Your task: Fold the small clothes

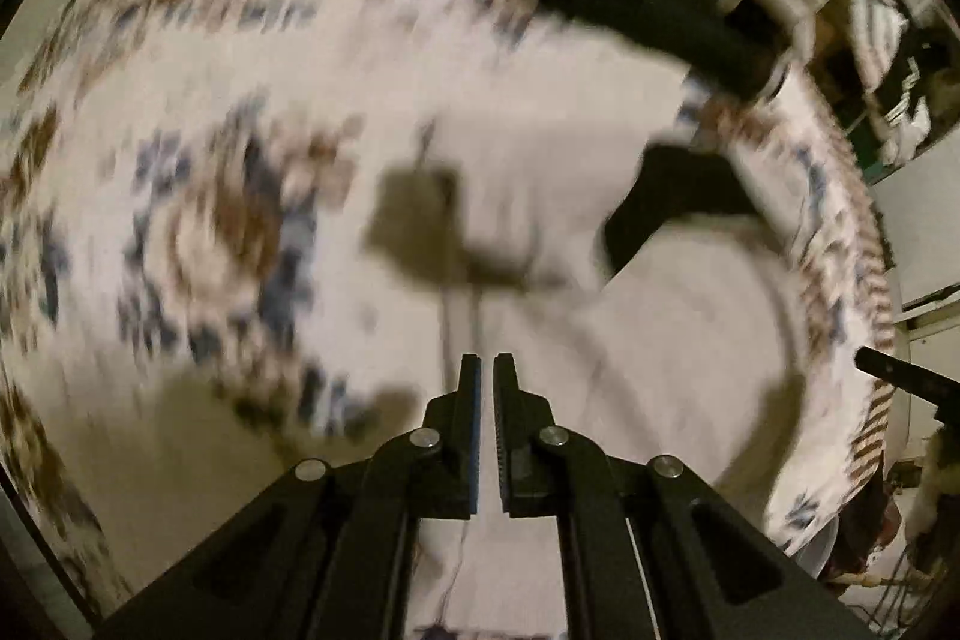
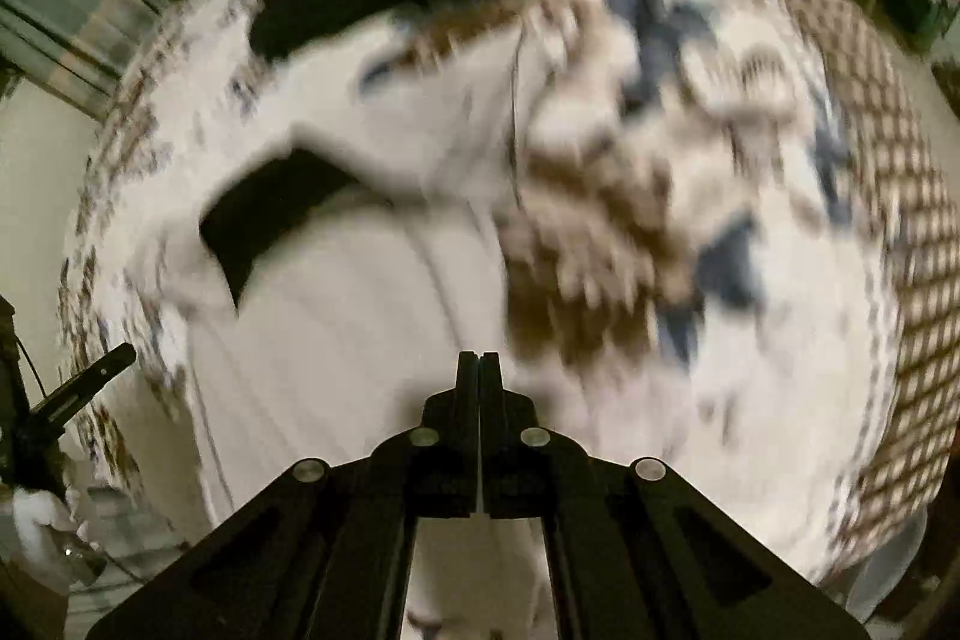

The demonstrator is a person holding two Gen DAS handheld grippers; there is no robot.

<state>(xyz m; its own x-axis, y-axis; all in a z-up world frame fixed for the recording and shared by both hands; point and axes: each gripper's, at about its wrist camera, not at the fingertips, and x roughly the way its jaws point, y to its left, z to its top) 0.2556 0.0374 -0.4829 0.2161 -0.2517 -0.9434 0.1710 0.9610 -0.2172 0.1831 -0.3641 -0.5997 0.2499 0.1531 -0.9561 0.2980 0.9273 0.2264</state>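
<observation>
A patterned cloth (image 1: 198,232) in brown and blue covers your desk, all blurred. On it lies a white garment (image 1: 660,340) with a black band (image 2: 270,214); its long axis is unclear. Your left hand-held gripper (image 1: 486,370) is nearly closed, empty; your right hand-held gripper (image 2: 478,370) is closed, empty.
</observation>
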